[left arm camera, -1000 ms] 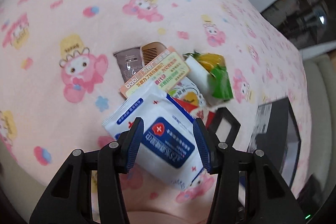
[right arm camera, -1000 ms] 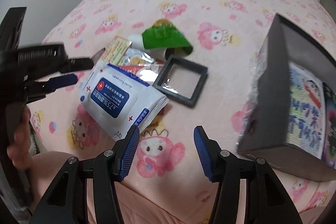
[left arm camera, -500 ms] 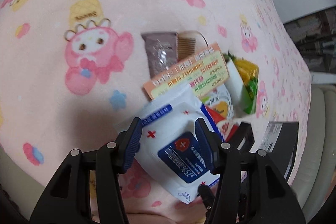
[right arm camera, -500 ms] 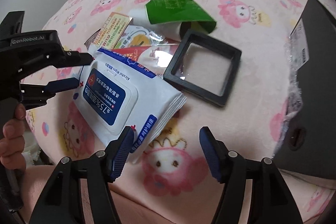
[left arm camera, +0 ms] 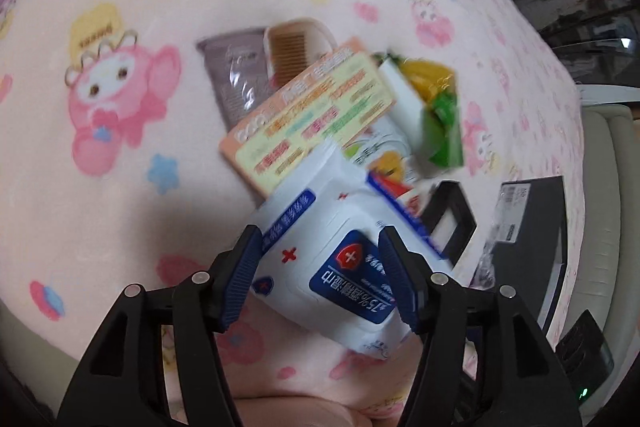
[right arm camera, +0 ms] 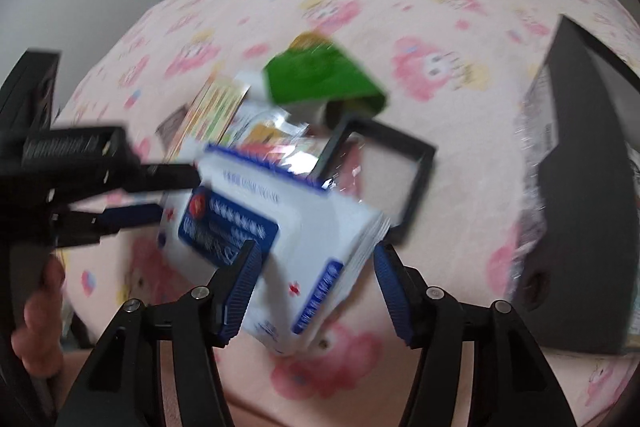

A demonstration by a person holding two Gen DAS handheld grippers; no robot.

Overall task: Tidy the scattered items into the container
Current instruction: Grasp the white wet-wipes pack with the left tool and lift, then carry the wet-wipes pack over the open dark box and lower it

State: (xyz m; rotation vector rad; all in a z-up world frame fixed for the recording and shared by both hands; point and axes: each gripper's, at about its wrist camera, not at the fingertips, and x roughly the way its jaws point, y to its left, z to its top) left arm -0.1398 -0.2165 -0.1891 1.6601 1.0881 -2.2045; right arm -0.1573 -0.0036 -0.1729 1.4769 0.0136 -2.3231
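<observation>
A white and blue pack of wet wipes [left arm camera: 340,259] sits between the fingers of my left gripper [left arm camera: 320,279], which is shut on its near end and holds it tilted off the pink blanket. The pack [right arm camera: 280,239] also shows in the right wrist view, with the left gripper [right arm camera: 160,195] on its left end. My right gripper [right arm camera: 316,287] is open, its fingers either side of the pack's near corner, not touching. The black container [right arm camera: 588,187] stands open at the right; it also shows in the left wrist view [left arm camera: 528,223].
Loose items lie in a heap on the blanket: an orange card [left arm camera: 308,119], a brown sachet [left arm camera: 236,79], a comb [left arm camera: 292,47], a green and yellow packet [left arm camera: 440,107], a black square frame [right arm camera: 380,167]. The bed edge runs close below both grippers.
The left gripper has lifted the wipes pack off the heap and tilted it. The right gripper has moved in, so the pack's corner now lies between its open fingers.
</observation>
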